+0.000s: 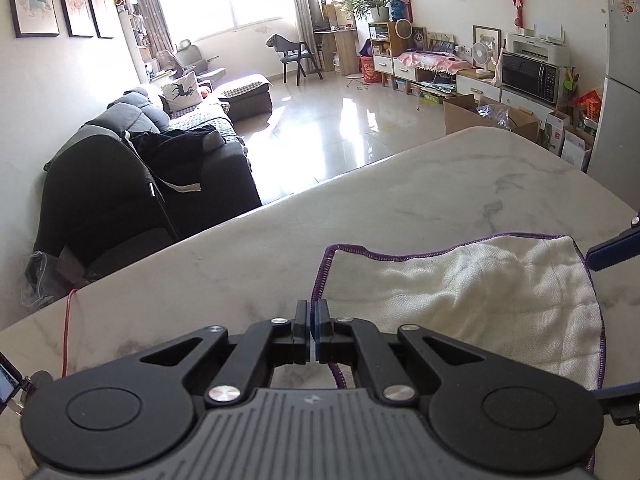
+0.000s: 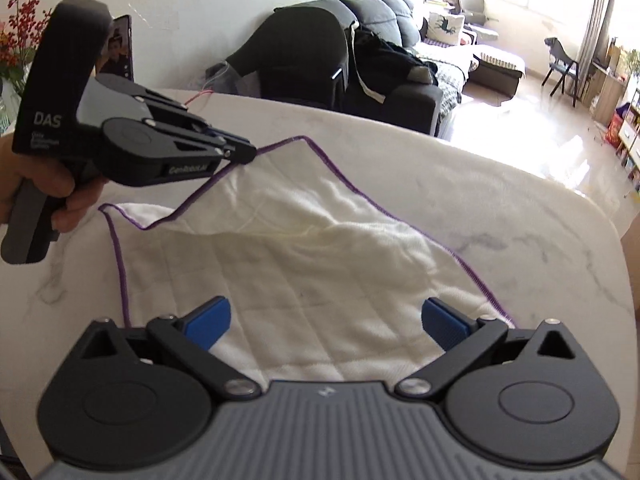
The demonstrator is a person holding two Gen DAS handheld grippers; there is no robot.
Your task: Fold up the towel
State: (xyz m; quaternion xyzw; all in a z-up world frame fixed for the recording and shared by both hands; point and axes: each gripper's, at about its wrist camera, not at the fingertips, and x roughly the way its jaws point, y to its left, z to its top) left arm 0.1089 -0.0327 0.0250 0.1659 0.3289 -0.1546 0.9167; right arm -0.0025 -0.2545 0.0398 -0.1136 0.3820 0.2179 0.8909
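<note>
Two hand-held grippers worked over a white waffle-weave towel with purple stitched edging [image 2: 304, 264], which lay rumpled on the white marble-patterned bench [image 2: 520, 216]. One open brown cardboard box [image 1: 490, 118] stood on the floor beyond the bench's far edge with crinkled clear plastic inside it. The left hand-held gripper [image 2: 250, 152], gripped by a person's hand [image 2: 60, 196], had its jaws pressed together on a purple-edged corner of the towel, lifting that corner clear of the bench so the cloth sloped up to it. The right hand-held gripper [image 2: 324, 320] hovered over the towel's near part with its blue pads [image 2: 210, 320] spread wide, nothing between them, touching no cloth.
</note>
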